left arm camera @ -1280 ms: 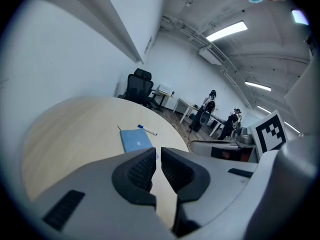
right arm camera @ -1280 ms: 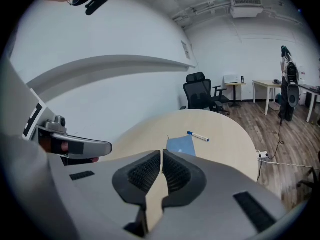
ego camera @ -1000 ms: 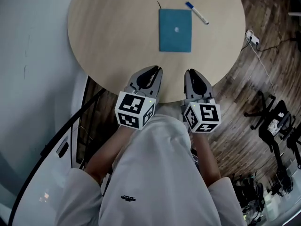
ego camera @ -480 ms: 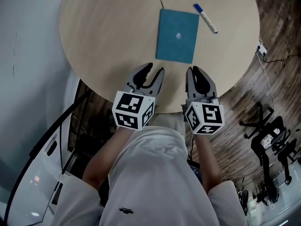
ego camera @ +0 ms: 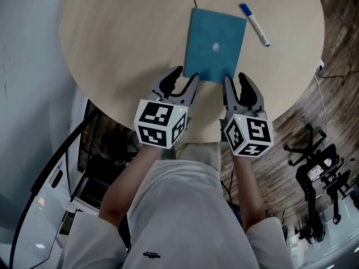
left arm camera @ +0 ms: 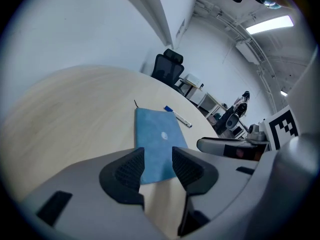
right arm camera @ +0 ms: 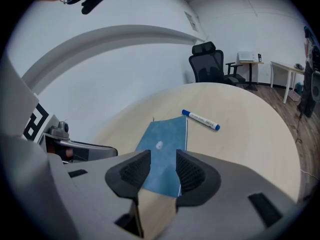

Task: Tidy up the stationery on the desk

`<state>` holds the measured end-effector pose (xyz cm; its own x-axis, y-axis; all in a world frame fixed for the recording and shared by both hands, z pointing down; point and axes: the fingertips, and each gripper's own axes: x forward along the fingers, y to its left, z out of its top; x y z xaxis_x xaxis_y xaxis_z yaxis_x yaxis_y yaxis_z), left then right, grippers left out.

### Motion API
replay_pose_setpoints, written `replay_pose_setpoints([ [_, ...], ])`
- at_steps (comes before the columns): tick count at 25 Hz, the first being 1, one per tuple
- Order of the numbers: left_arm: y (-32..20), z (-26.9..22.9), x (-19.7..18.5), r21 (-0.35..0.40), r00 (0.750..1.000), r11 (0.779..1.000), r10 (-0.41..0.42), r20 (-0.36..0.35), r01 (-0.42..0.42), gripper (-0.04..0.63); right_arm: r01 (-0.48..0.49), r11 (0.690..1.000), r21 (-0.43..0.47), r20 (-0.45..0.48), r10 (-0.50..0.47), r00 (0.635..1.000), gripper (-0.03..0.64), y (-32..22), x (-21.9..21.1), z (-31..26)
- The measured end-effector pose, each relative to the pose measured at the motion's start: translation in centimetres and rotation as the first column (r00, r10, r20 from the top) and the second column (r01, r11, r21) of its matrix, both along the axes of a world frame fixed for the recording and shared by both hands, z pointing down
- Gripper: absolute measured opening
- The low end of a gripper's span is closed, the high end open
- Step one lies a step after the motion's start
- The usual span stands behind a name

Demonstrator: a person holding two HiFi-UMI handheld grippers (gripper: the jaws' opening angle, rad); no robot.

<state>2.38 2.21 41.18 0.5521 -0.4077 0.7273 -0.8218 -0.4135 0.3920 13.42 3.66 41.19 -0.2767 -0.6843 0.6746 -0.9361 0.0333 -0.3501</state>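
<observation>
A blue notebook [ego camera: 216,45] lies flat on the round wooden table [ego camera: 123,43], with a thin black ribbon at its far edge. A white marker with a blue cap [ego camera: 254,25] lies just right of it. My left gripper [ego camera: 185,74] hovers at the notebook's near left corner and my right gripper [ego camera: 235,78] at its near right corner. Both have just been opening and stand open, with nothing between their jaws. In the left gripper view the notebook [left arm camera: 156,139] shows beyond the jaws, as it does in the right gripper view [right arm camera: 165,146], with the marker [right arm camera: 201,119] behind it.
The table's near edge runs just under both grippers. A black office chair [right arm camera: 210,61] stands beyond the far side. Cables and a black stand [ego camera: 314,167] lie on the wooden floor to the right. A pale wall [ego camera: 28,66] is at the left.
Both grippers have moved forward and down over the table to the notebook's near edge. Their jaws, shut before, now stand open, the left opening first.
</observation>
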Motion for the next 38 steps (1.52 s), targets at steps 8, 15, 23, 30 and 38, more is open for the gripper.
replay_pose_setpoints([
  [8,-1.6,3.9,0.4,-0.032,1.000,0.999,-0.001,0.018,0.002,0.166,-0.021,0.998,-0.057,-0.020,0.019,1.000,0.165,-1.7,0.5,3.9],
  [15,-2.0,5.8,0.6,-0.045,0.998,0.999,-0.007,0.057,0.010,0.166,-0.007,0.991,-0.137,-0.045,0.001,0.999,0.169,-1.6,0.2,6.4],
  [23,-1.8,5.7,0.5,-0.053,0.999,0.999,0.013,0.044,-0.010,0.166,-0.027,0.990,-0.137,-0.070,0.018,0.997,0.169,-1.5,0.1,6.3],
  [30,-1.5,5.6,-0.6,-0.044,0.998,0.999,-0.004,0.059,0.006,0.166,-0.001,0.989,-0.145,-0.071,-0.010,0.997,0.169,-0.9,-1.0,6.3],
  [38,0.5,5.3,-2.8,-0.063,0.999,0.998,0.000,0.054,0.004,0.161,0.059,0.987,-0.147,-0.044,-0.066,0.997,0.167,0.0,-5.2,5.8],
])
